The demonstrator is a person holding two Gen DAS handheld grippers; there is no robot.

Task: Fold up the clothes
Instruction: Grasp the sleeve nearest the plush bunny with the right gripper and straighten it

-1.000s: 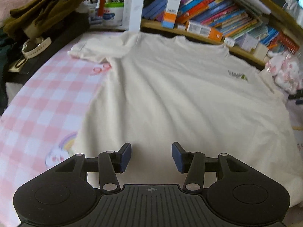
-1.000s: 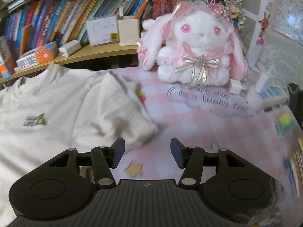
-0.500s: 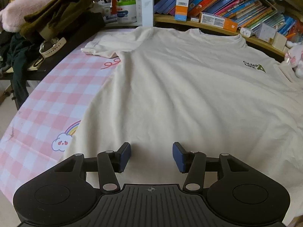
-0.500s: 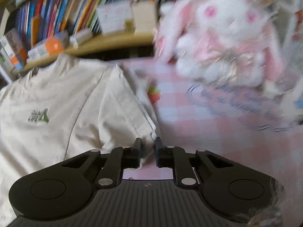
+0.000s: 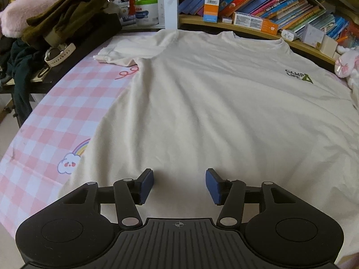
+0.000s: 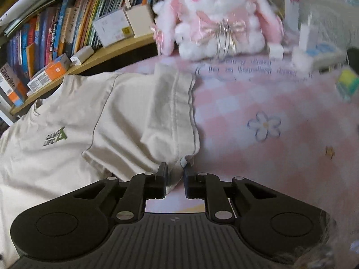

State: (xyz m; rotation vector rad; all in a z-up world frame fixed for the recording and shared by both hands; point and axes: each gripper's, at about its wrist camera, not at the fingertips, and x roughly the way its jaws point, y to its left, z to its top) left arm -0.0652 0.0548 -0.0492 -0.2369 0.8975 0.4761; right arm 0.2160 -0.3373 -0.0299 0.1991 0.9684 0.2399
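Observation:
A cream T-shirt (image 5: 213,103) with a small green chest logo lies spread face up on a pink checked tablecloth (image 5: 56,116). My left gripper (image 5: 179,185) is open and empty, just above the shirt's lower part. In the right wrist view the shirt's sleeve (image 6: 170,112) lies towards me. My right gripper (image 6: 175,172) is shut on the sleeve's hem corner, with cloth pinched between the narrow jaws.
A wooden shelf of books (image 5: 269,2) runs along the back. A white and pink plush rabbit (image 6: 217,15) sits at the far right of the tablecloth (image 6: 280,134). Dark clothes and a watch (image 5: 59,53) lie on a black surface at the left.
My right gripper closed and moved left onto the sleeve's hem, which it now grips. My left gripper pulled back a little, staying open, so more of the shirt shows.

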